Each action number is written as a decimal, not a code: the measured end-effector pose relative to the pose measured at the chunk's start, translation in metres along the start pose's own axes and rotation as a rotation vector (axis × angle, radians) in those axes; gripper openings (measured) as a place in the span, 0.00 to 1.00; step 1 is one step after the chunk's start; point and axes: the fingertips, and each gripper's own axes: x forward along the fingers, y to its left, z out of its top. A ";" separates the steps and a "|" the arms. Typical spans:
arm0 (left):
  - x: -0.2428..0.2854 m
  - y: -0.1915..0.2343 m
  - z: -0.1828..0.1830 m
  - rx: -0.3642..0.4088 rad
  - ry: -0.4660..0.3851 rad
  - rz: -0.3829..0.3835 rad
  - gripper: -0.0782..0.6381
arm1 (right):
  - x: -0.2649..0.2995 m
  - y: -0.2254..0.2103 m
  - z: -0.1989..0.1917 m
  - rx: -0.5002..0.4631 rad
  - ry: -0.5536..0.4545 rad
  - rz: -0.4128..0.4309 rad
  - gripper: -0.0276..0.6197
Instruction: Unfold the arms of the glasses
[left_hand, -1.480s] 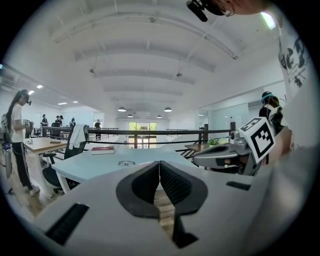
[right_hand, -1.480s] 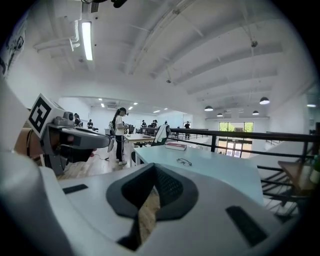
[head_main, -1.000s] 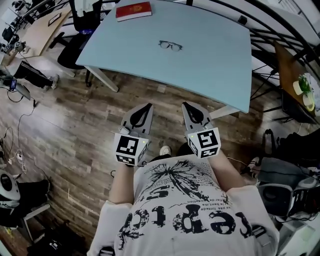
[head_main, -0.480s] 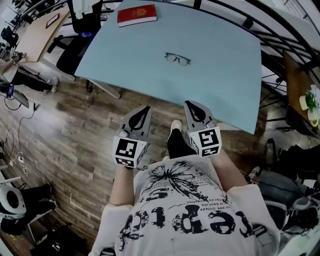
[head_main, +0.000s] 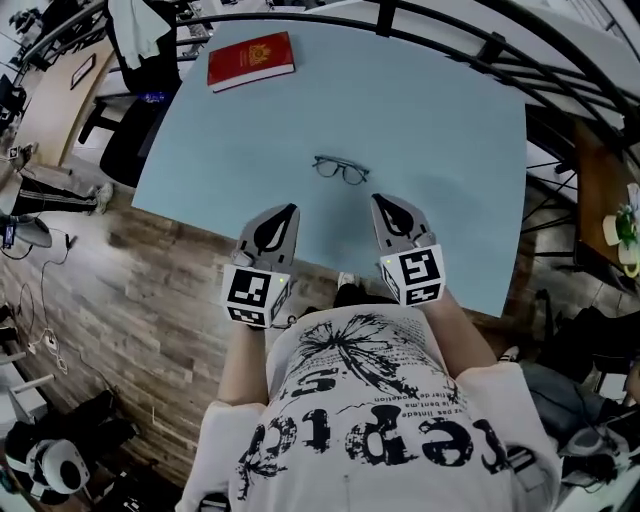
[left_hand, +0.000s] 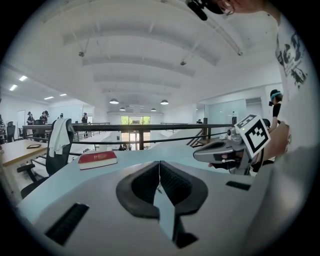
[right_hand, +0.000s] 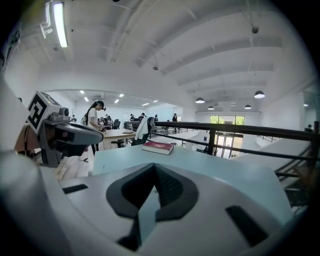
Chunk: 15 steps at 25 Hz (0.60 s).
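Observation:
Dark-framed glasses (head_main: 339, 170) lie folded on the pale blue table (head_main: 440, 130), near its middle. My left gripper (head_main: 283, 214) is over the table's near edge, below and left of the glasses, its jaws shut with nothing between them. My right gripper (head_main: 386, 207) is beside it, just below and right of the glasses, also shut and empty. Neither touches the glasses. In the left gripper view the jaws (left_hand: 159, 167) meet in a thin line; in the right gripper view the jaws (right_hand: 154, 172) are closed too. The glasses are hidden in both gripper views.
A red book (head_main: 250, 60) lies at the table's far left corner, also seen as a red book (left_hand: 97, 159) and a red book (right_hand: 158, 147). A black railing (head_main: 470, 40) runs behind the table. Office chairs and desks stand at left; wooden floor (head_main: 150, 300) lies below the near edge.
Both grippers have moved forward from over the floor to over the table's near edge, and the glasses now lie much closer to their tips. Both stay shut.

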 end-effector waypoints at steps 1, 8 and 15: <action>0.012 0.002 0.002 0.002 0.003 -0.006 0.13 | 0.006 -0.009 -0.001 0.006 0.006 -0.005 0.06; 0.074 0.016 0.007 0.010 0.031 -0.066 0.13 | 0.041 -0.056 -0.012 0.052 0.067 -0.049 0.06; 0.128 0.033 0.015 0.043 0.043 -0.198 0.13 | 0.068 -0.080 -0.017 0.096 0.132 -0.128 0.06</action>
